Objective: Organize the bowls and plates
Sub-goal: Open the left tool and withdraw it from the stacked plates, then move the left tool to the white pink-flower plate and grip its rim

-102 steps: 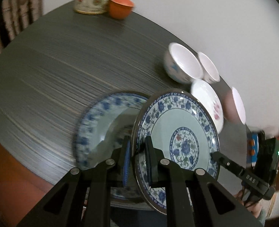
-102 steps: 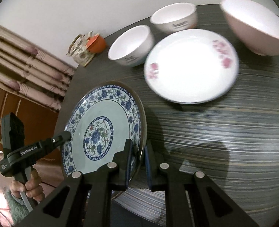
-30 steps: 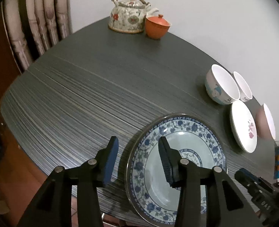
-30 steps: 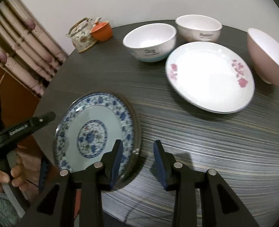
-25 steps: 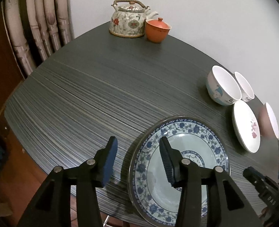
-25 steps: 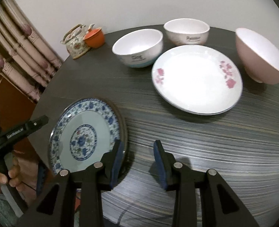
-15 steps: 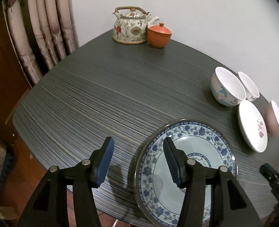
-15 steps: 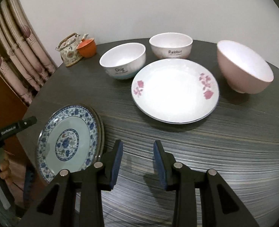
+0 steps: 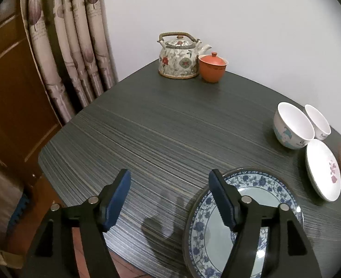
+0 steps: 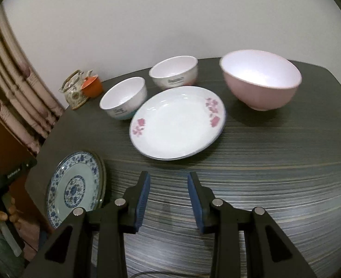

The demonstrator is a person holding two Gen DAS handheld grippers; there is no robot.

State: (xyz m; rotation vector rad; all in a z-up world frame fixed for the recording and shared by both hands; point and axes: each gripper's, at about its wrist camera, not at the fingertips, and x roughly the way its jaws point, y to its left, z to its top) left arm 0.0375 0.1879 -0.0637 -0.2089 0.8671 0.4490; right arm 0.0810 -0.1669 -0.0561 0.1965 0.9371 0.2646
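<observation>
Blue plates point(image 10: 75, 183), seemingly two stacked in the right view only; both grippers' fingers apart, empty.

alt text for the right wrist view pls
Open right gripper hovers empty over a dark table, facing a white floral plate, two white bowls and a pink bowl. Blue-patterned plates sit stacked at the left.

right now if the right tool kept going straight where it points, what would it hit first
Most likely the bare table top just ahead of the right tool, since it points steeply down. Beyond that lies the white plate with pink flowers. Its jaws are open with nothing between them. Depth is hard to judge.
</observation>
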